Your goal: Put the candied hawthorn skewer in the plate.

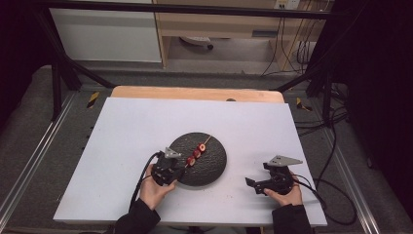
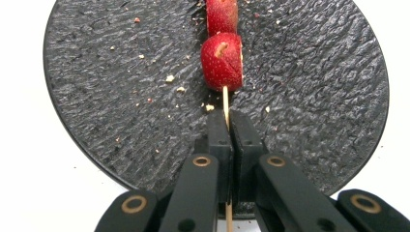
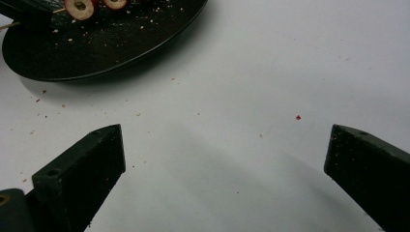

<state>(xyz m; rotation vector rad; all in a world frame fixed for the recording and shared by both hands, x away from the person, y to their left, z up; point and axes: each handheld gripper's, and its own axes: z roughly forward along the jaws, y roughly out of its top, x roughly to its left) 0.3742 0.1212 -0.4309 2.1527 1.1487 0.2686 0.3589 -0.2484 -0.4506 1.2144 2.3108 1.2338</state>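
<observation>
A thin wooden skewer (image 2: 225,100) with red fruit pieces (image 2: 222,60) threaded on it lies across a round black plate (image 2: 121,96). My left gripper (image 2: 229,118) is shut on the skewer's near end, at the plate's front left edge (image 1: 171,171). In the high view the skewer (image 1: 206,141) runs up and to the right, with three fruit pieces (image 1: 196,153) on it. My right gripper (image 1: 252,184) rests open on the white table to the right of the plate (image 1: 214,165), jaws wide apart over bare surface (image 3: 227,169).
Small crumbs dot the plate and the white tabletop (image 1: 146,122) near it. Cables trail from both grippers. Beyond the table are a wooden edge (image 1: 195,92), black frame legs and a cabinet. The plate's rim (image 3: 121,60) lies left of the right gripper.
</observation>
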